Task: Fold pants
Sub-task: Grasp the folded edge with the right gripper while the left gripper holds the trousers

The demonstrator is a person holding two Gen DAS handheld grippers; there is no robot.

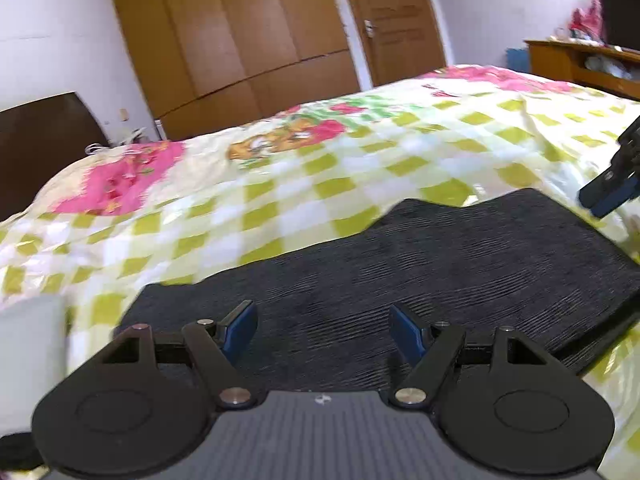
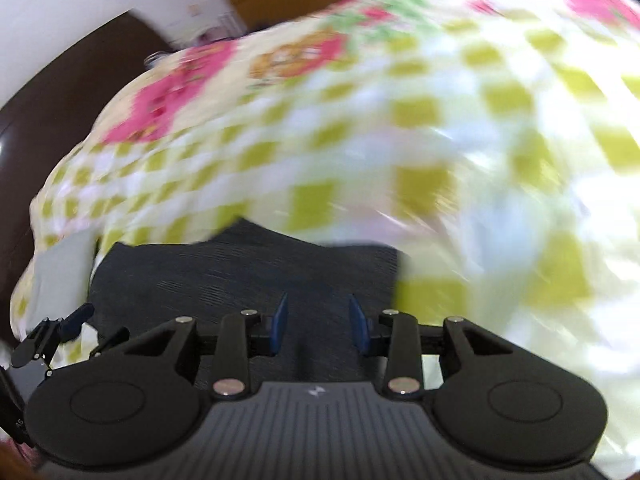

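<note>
The dark ribbed pants [image 1: 460, 256] lie folded flat on the bed, in front of both grippers. My left gripper [image 1: 323, 332] is open and empty just above their near edge. My right gripper [image 2: 319, 325] is open and empty over the pants [image 2: 248, 276], which fill the lower middle of the blurred right wrist view. The right gripper also shows at the right edge of the left wrist view [image 1: 612, 192], beside the pants' far right corner. The left gripper shows at the lower left of the right wrist view [image 2: 76, 332].
The bed has a yellow-green checked quilt [image 1: 320, 168] with pink flowers. A grey-white object [image 1: 32, 344] lies left of the pants. A dark headboard [image 1: 44, 140] stands at the left, wooden wardrobe doors [image 1: 248, 36] behind, a wooden desk [image 1: 580, 60] far right.
</note>
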